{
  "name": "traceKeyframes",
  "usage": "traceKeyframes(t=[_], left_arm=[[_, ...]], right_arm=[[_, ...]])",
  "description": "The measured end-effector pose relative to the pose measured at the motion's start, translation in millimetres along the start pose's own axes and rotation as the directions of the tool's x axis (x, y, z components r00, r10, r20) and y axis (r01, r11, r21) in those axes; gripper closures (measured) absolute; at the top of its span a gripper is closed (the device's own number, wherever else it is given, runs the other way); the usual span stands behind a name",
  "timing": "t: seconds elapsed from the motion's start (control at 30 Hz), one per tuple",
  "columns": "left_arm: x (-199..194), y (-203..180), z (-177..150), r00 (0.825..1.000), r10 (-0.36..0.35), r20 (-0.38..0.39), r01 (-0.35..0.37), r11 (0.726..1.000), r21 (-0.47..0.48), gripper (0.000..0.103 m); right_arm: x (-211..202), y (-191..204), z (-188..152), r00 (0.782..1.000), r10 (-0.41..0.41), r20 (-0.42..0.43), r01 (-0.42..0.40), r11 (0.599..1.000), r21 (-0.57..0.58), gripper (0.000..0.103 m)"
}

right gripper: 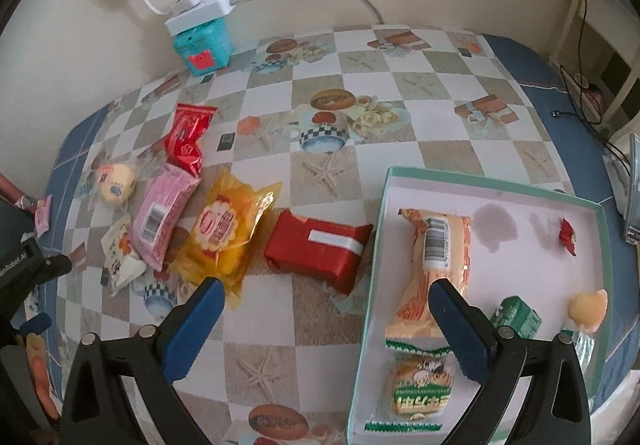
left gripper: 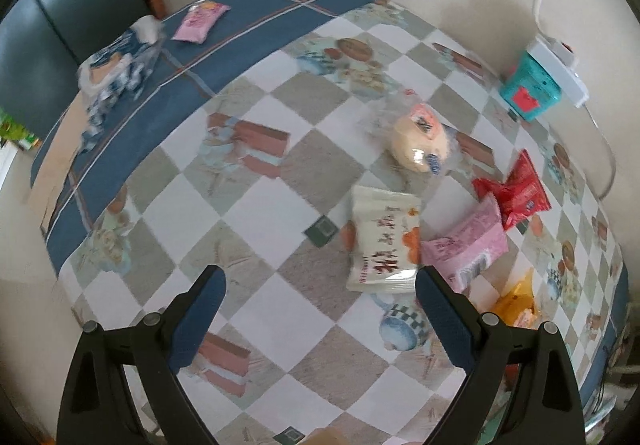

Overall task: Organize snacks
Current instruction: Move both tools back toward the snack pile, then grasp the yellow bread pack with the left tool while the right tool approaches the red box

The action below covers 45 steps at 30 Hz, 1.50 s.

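The job looked partly done. The tray [right gripper: 484, 191], at about four o'clock on the desk [right gripper: 400, 117], held several snacks, among them an orange packet [right gripper: 434, 241]. A red packet [right gripper: 318, 247], yellow packet [right gripper: 228, 231] and pink packet [right gripper: 162, 211] lay loose toward nine o'clock. The left hand-held gripper [left gripper: 320, 319] and right hand-held gripper [right gripper: 326, 325] both gaped wide, holding nothing.

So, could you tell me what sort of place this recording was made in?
Most likely a home dining or living room: a table with a patterned tablecloth pushed against a plain wall, a power strip plugged in behind it, and a tissue pack.
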<state>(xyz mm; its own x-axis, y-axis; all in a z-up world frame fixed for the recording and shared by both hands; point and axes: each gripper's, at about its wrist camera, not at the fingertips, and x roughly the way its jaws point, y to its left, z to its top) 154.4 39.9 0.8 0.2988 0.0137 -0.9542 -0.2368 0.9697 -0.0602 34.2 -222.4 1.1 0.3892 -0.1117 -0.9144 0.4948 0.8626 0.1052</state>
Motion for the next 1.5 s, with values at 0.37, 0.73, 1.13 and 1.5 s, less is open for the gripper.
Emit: traceKeyframes(t=[0.37, 0.73, 1.13, 1.5], left_arm=[[3.6, -57.1, -10.8, 0.997, -0.074, 0.006, 0.071, 0.979, 0.190, 0.007], [25.1, -121.8, -36.6, 0.992, -0.115, -0.061, 0.128, 0.936, 0.327, 0.007], [36.2, -168.8, -49.7, 0.993, -0.108, -0.056, 0.122, 0.884, 0.451, 0.007], [37.8, -178.9, -57.1, 0.993, -0.098, -0.058, 0.114, 0.869, 0.482, 0.007]], right_arm=[[10.9, -27.4, 19.0, 0.999, 0.019, 0.029, -0.022, 0.996, 0.086, 0.000], [27.3, -40.8, 25.6, 1.000, -0.025, 0.000, 0.025, 0.995, 0.101, 0.000], [52.6, -53.9, 29.4, 0.994, -0.094, -0.057, 0.100, 0.988, 0.115, 0.000], [51.3, -65.1, 28.2, 0.988, -0.129, -0.080, 0.139, 0.979, 0.146, 0.000]])
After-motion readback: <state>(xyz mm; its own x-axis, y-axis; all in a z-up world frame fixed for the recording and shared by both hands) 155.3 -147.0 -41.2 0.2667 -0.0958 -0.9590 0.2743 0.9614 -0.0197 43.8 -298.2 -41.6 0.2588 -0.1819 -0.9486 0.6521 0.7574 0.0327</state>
